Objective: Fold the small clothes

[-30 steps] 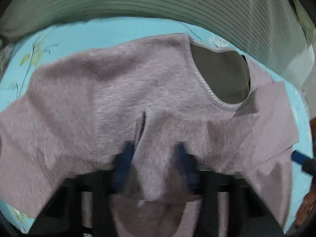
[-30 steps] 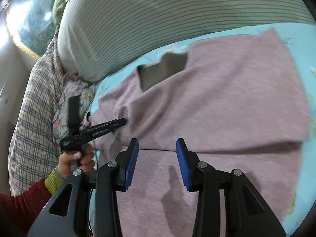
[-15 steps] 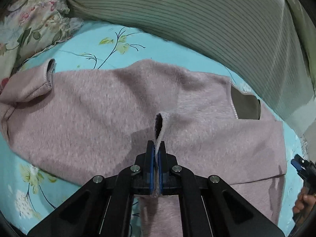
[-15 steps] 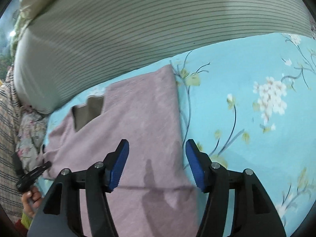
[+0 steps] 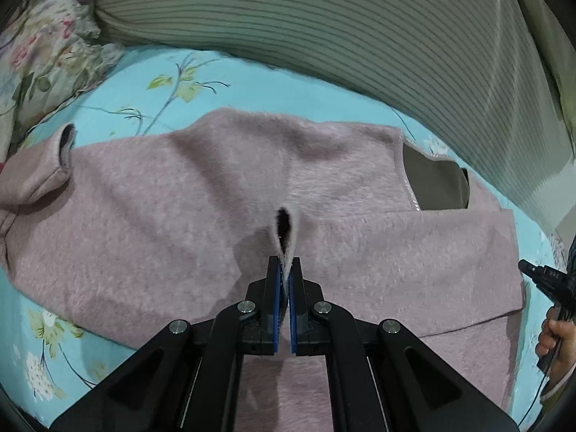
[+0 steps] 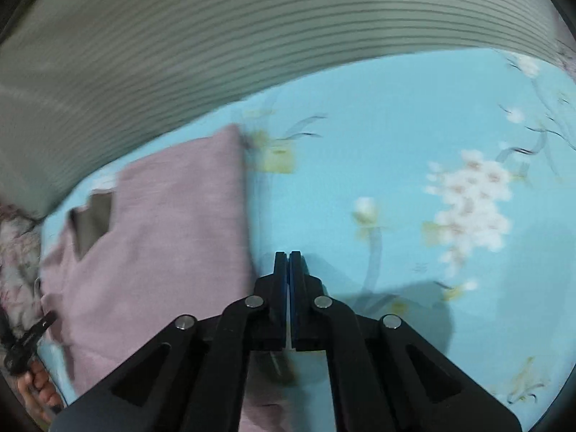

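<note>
A fuzzy pink sweater (image 5: pixel 180 212) lies spread on the blue floral bedsheet (image 5: pixel 151 72), its right side folded over and its grey-lined neck opening (image 5: pixel 437 183) at the right. My left gripper (image 5: pixel 286 270) is shut on a pinched fold of the sweater near its middle. A sleeve cuff (image 5: pixel 64 144) lies at the far left. In the right wrist view the sweater (image 6: pixel 162 237) is at the left, and my right gripper (image 6: pixel 289 262) is shut and empty over bare sheet beside the sweater's right edge.
A striped grey-green pillow (image 5: pixel 324 18) runs along the back, also in the right wrist view (image 6: pixel 216 36). A floral cushion (image 5: pixel 39 50) sits at back left. The right hand and gripper handle (image 5: pixel 550 288) show at the right edge.
My left gripper closed on a sweater fold and stays shut on it. My right gripper swung right off the sweater to bare sheet and went from open to shut.
</note>
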Available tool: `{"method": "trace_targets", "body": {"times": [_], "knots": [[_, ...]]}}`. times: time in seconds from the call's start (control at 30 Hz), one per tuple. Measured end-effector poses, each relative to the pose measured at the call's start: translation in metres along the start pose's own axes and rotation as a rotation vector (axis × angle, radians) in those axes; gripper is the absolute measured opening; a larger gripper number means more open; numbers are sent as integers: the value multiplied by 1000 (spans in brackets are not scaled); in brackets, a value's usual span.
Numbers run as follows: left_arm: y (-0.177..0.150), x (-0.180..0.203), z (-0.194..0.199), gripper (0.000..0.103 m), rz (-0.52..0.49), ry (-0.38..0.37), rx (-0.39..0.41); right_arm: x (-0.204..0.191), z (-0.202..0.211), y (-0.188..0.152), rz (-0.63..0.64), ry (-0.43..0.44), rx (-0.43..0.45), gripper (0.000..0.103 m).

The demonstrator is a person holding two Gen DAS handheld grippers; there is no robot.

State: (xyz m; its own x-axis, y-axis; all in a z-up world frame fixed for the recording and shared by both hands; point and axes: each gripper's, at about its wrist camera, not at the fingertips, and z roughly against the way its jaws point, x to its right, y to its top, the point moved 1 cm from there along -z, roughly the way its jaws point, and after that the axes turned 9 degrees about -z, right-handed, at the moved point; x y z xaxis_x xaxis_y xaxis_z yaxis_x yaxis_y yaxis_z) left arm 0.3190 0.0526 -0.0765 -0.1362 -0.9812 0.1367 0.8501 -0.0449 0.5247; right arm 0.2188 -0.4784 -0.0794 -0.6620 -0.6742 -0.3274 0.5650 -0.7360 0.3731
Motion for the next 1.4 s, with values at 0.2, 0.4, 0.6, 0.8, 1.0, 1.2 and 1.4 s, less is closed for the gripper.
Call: {"method": "trace_targets", "body": {"times": [0.2,0.4,0.6,0.8,1.0,1.2,1.4], "knots": [[-5,-7,-13,3,19,-4,-36,-61,20,-49,200,187,-63,6],[-14,-20,-16,10,23,38,-65,-33,-14,-55,-1,163,-157,13],[-21,-78,28,51,58,180,5,-48,28,-76,84,164,-108,59],[0,-140,46,81,78,409,33,-75,36,-109,120,203,-134,62],[23,-155,15,82,-14,519,7,-88,42,-122,129,208,-164,62],[20,-165,-15,76,-74,563,-72,-97,54,-123,146,213,-154,62],[20,-183,2,5,62,461,-49,-108,59,-128,178,235,-150,62]]}}
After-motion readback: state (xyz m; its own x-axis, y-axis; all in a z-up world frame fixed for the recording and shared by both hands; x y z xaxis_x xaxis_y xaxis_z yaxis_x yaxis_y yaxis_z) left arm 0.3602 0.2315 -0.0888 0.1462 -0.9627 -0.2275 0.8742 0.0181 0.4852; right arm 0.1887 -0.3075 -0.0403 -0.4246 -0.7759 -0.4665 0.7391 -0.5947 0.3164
